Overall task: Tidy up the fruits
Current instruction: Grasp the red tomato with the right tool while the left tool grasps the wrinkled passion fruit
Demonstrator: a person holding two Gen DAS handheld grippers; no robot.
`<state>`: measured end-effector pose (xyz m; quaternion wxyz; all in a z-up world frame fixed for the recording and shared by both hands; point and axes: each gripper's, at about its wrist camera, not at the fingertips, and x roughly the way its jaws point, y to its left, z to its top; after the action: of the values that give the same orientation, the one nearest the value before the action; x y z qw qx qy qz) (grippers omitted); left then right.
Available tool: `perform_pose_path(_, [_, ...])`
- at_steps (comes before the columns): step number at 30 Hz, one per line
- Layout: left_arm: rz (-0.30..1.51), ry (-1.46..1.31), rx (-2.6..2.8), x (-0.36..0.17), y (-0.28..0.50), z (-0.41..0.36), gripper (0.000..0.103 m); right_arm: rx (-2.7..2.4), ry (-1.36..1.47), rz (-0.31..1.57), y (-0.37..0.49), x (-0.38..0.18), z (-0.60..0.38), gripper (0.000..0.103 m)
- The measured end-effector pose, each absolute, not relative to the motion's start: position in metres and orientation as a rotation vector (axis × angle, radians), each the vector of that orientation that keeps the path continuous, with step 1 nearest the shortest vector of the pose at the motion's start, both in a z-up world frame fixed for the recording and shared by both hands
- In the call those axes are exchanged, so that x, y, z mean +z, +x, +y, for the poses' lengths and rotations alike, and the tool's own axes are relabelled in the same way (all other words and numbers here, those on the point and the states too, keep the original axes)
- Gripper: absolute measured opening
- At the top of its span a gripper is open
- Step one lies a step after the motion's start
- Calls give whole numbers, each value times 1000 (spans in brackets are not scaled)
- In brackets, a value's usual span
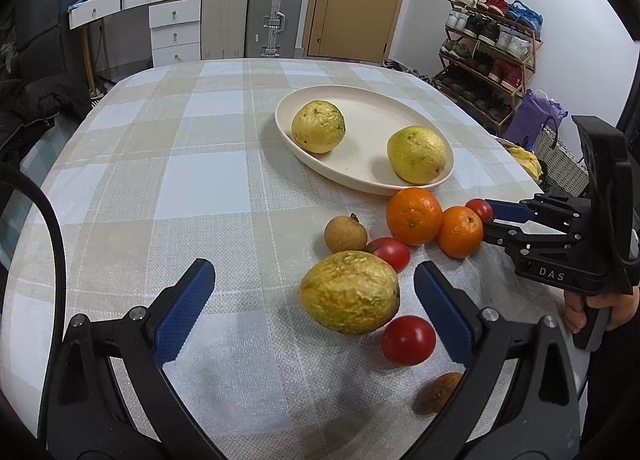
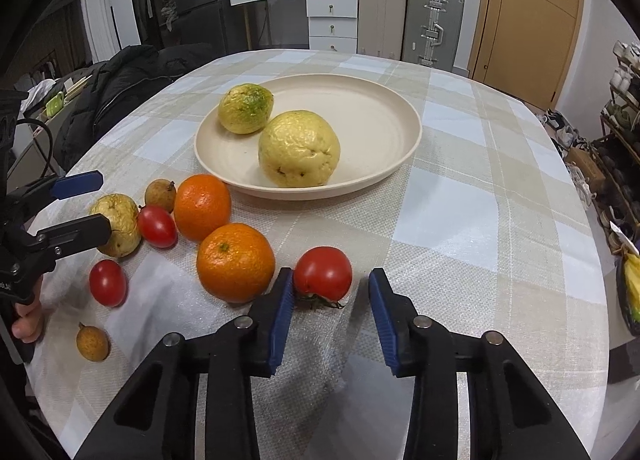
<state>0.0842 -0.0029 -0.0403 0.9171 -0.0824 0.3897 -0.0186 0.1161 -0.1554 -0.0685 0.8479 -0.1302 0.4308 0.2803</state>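
A cream plate [image 2: 304, 192] holds two wrinkled yellow fruits [image 2: 298, 148]. In front of it on the checked cloth lie two oranges [image 2: 236, 262], small red tomatoes [image 2: 157, 225], brown longans [image 2: 93, 342] and a third yellow fruit [image 1: 350, 292]. My left gripper [image 1: 314, 266] stands wide open around that yellow fruit, with both pads clear of it. My right gripper [image 2: 331, 274] has its jaws narrow around a stemmed tomato [image 2: 323, 274]. The left pad touches the tomato and a gap shows at the right pad. In the left wrist view its tips [image 1: 486, 215] sit beside the smaller orange [image 1: 460, 232].
The plate [image 1: 360, 179] has free room in its middle and far side. A dark coat [image 2: 120, 87] lies past the table's left edge. Bananas [image 1: 524, 163] and a shoe rack [image 1: 488, 59] are off to the right. A hand [image 1: 580, 312] grips the right tool's handle.
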Motion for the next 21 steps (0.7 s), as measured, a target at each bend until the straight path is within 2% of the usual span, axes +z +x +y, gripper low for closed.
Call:
perform_pose_path(3, [804, -162, -38, -41, 84, -4, 99, 616, -243, 906, 116, -67, -158, 30])
perform_pose_path(16, [855, -159, -78, -48, 85, -12, 98, 618, -161, 840, 107, -47, -178, 29])
perform_pose_path(21, [881, -178, -90, -52, 87, -11, 86, 619, -162, 837, 105, -46, -179, 29])
